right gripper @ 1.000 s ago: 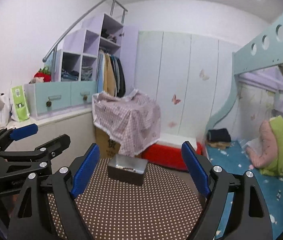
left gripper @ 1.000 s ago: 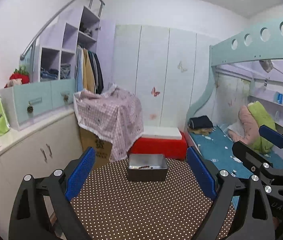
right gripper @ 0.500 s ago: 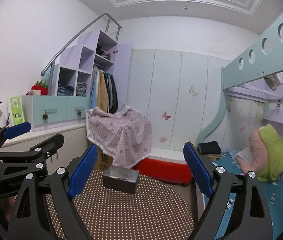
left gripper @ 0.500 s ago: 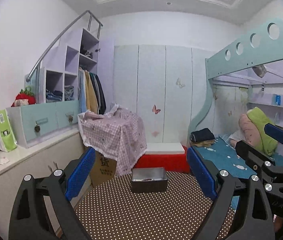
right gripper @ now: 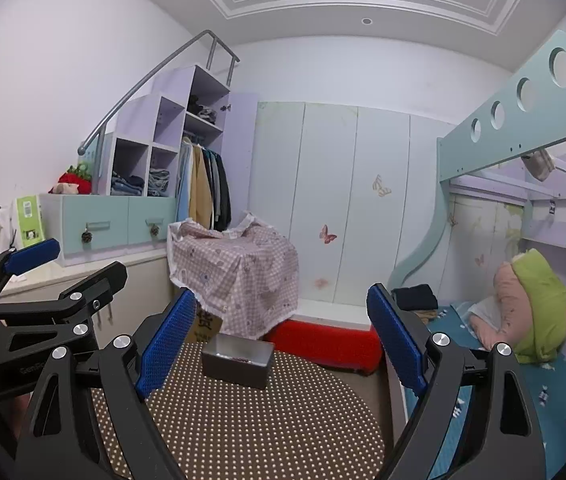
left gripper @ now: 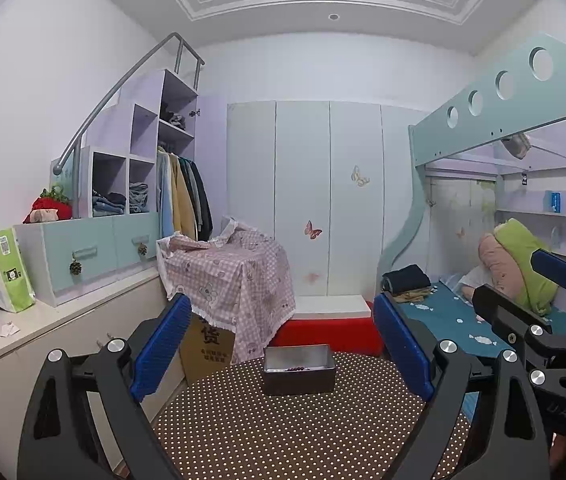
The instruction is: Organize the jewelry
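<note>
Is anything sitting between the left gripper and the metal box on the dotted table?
Nothing visible: only bare dotted tabletop lies between the open left gripper and the metal box, which holds a beaded bracelet.

cardboard box (left gripper: 207,346): large character "货", smaller print unreadable | right gripper (left gripper: 563,276) body: "UAS" | green bag (left gripper: 9,268): print illegible

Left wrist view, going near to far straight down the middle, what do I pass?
Polka-dot table → metal box holding a bead bracelet → red bench → white wardrobe doors.
</note>
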